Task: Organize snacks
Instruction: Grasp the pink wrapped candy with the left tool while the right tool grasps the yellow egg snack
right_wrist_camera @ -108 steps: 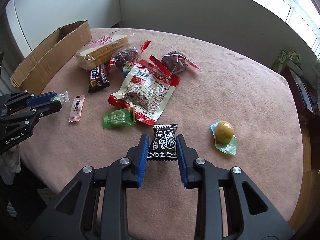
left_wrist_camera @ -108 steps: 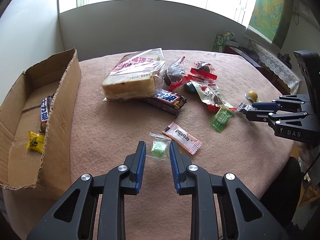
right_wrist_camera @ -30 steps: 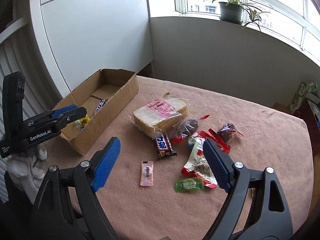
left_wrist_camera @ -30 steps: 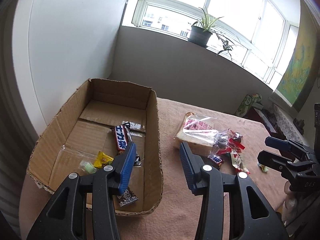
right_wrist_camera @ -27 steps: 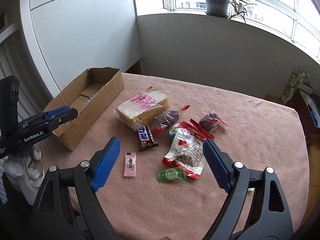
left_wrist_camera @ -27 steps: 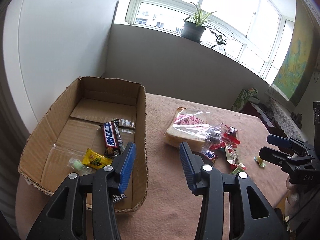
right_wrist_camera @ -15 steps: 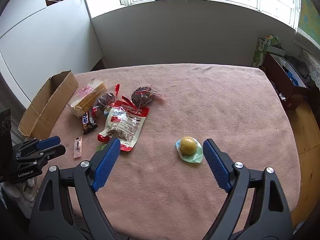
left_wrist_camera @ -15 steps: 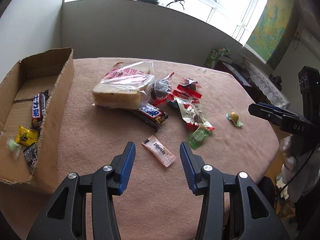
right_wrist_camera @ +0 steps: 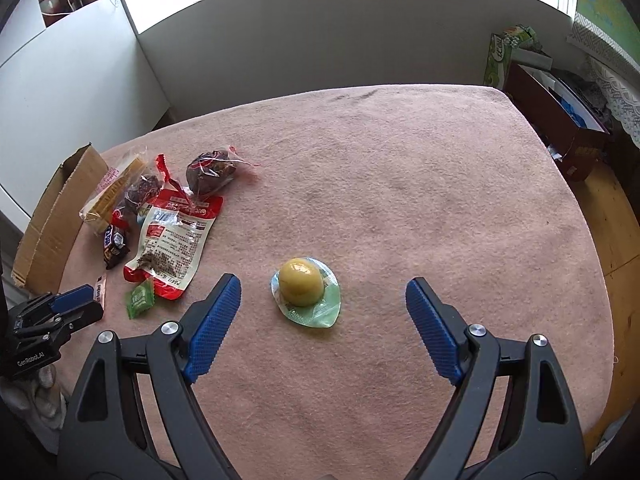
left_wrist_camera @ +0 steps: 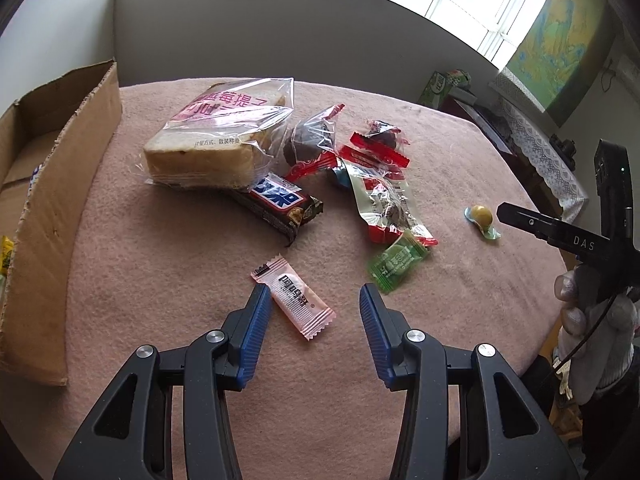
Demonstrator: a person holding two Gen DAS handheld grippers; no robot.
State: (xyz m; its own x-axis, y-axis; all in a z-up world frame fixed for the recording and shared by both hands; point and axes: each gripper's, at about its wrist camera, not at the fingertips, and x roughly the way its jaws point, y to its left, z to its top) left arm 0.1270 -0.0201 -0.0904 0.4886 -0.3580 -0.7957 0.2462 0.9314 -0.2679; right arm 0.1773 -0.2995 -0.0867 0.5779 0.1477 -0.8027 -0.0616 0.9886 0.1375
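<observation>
One cardboard box (left_wrist_camera: 60, 184) is sitting at nine o'clock on the table (right_wrist_camera: 400, 168). One bagged bread loaf (left_wrist_camera: 216, 140) is lying toward eleven o'clock. One chocolate bar (left_wrist_camera: 280, 204) is lying just below it. Two dark wrapped cakes (left_wrist_camera: 310, 144) are lying near twelve o'clock, the second (left_wrist_camera: 382, 132) to its right. One red and white pouch (left_wrist_camera: 386, 200) is lying at one o'clock. One green candy (left_wrist_camera: 396, 260) is lying beside it. One pink sachet (left_wrist_camera: 294, 298) is lying at six o'clock. One yellow jelly cup (right_wrist_camera: 306, 290) is sitting at three o'clock. Perhaps one blue item (left_wrist_camera: 338, 176) is peeking from under the pouch. Two grippers are showing.
</observation>
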